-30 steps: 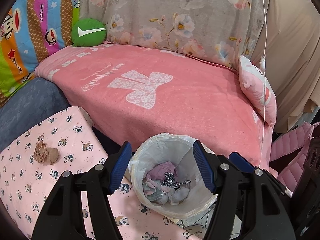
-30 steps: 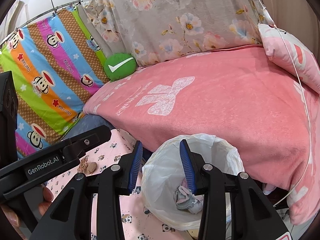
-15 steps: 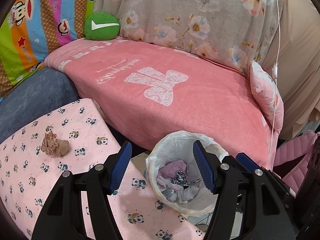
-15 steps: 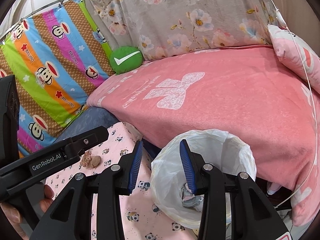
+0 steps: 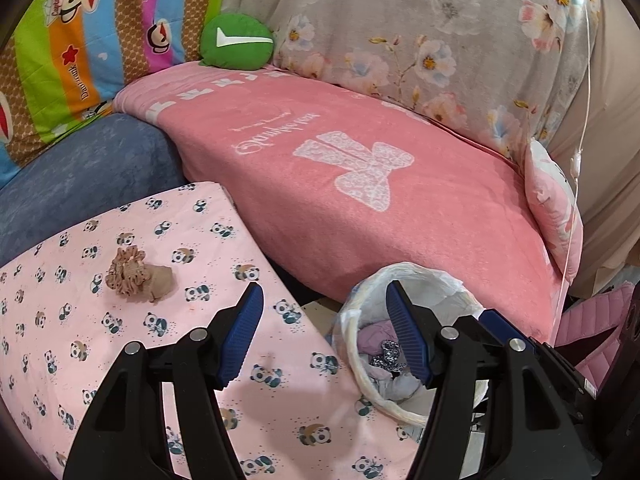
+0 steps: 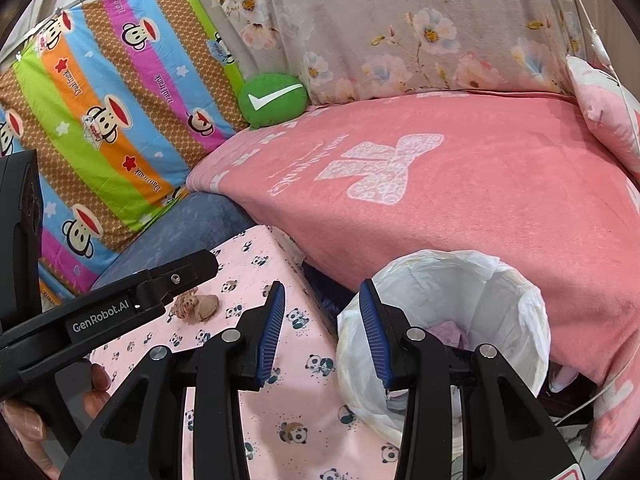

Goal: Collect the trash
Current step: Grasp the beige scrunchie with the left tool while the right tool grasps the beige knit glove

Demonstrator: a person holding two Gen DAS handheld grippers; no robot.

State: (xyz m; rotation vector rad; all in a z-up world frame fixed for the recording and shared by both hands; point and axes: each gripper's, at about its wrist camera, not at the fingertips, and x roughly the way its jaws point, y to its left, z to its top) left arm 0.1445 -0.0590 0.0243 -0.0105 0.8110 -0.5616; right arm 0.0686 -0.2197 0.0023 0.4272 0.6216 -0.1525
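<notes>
Left gripper (image 5: 324, 312): fingers spread, empty, held low over the panda-print surface (image 5: 60, 344). Right gripper (image 6: 322, 312): fingers likewise spread, holding nothing. Lined bin (image 5: 436, 284) sits just off the surface's edge, beside the sofa, so a drop is short; it already holds scraps. Remaining trash, a brown crumpled wad (image 5: 140, 276), lies farther left on the surface, untouched. Likely next target.

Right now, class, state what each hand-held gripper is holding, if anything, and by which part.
Nothing is held. The left hand-held gripper and right hand-held gripper both stand open, with only empty space between their fingers.
</notes>
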